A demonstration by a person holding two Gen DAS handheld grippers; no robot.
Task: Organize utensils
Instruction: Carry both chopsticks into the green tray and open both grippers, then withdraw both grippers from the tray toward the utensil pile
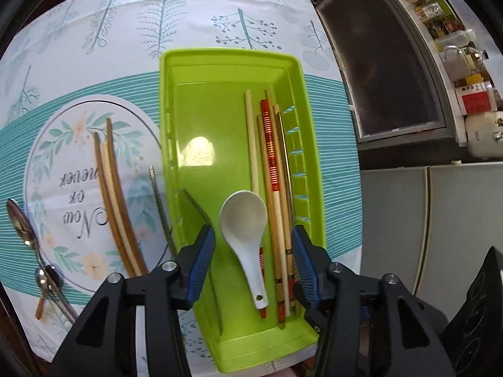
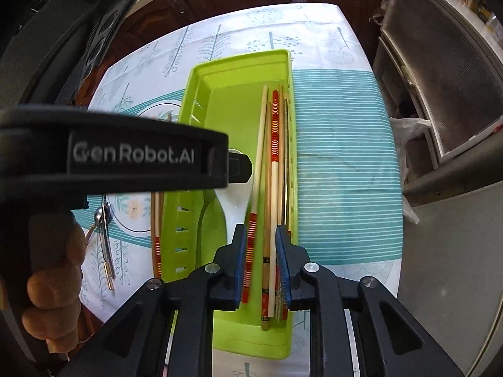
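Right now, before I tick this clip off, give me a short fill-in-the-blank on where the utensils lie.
The white spoon lies inside the ____ tray. The chopsticks in the tray lie along the wall with the ____. A metal spoon lies on the ____, outside the tray. The left gripper fingers stand ____, either side of the white spoon's handle.

Missing words: green; slots; tablecloth; open

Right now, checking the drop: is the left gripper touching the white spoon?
Apart. The left wrist view shows green tray floor between the left gripper and the white spoon.
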